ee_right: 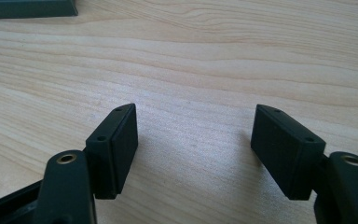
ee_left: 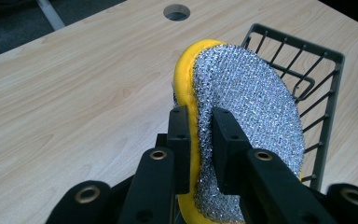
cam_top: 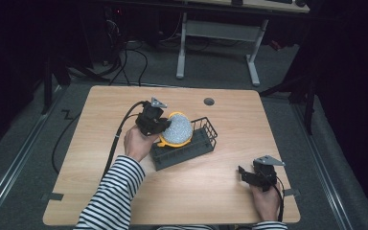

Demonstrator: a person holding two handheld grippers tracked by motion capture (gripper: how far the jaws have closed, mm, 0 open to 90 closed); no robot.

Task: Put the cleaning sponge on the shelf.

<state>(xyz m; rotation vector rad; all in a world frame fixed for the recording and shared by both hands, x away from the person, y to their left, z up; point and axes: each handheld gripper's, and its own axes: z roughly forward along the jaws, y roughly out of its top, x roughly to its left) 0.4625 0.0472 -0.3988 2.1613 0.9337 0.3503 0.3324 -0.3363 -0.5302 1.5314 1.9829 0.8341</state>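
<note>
Left gripper (ee_left: 200,135) clamping scourer (ee_left: 251,121) edge

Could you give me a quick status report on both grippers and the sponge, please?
Left gripper shut on sponge, over the rack. Right gripper open, idle over bare table. Nothing in the way.

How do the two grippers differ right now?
The left gripper is shut on the scrubber, held on edge over the rack; the right gripper is open with nothing between its jaws. The left is by the table's middle, the right near its front corner. Both are black and hand-held.
</note>
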